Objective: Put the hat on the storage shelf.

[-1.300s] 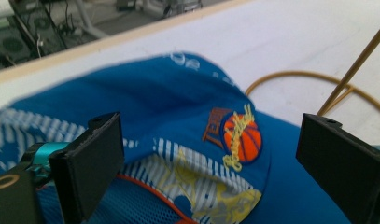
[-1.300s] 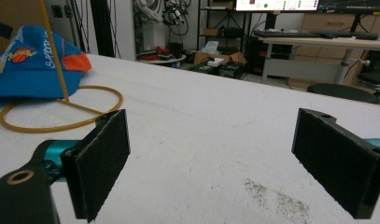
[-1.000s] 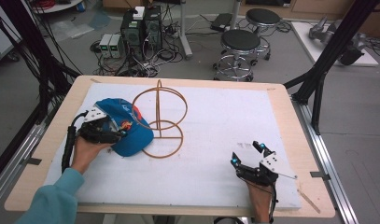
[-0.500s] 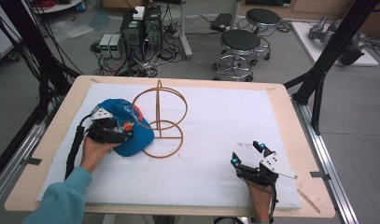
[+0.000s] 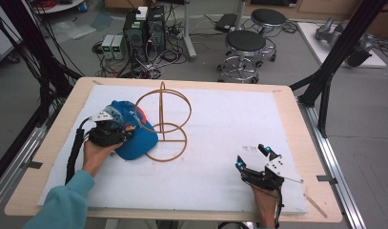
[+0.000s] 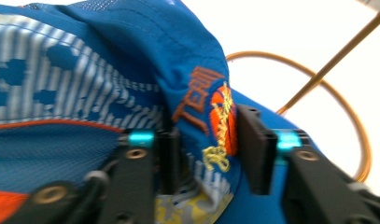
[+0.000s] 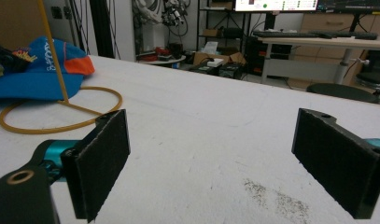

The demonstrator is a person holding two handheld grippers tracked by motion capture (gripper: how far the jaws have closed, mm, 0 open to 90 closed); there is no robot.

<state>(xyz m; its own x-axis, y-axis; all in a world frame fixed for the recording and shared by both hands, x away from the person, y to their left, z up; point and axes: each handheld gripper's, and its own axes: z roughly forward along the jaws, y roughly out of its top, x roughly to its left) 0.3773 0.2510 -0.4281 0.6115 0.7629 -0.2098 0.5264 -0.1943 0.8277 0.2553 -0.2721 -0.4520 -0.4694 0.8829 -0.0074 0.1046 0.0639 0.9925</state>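
Cap dragged nearer table's left edge by left tool.

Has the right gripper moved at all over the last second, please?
No. The right gripper sits at the same spot near the table's front right corner, equally far from the wire stand.

Left gripper grips blue cap beside wire stand.

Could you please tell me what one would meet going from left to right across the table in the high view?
Left gripper, closed on the front of the blue cap → wire stand of orange hoops → bare white mat → right gripper, jaws open.
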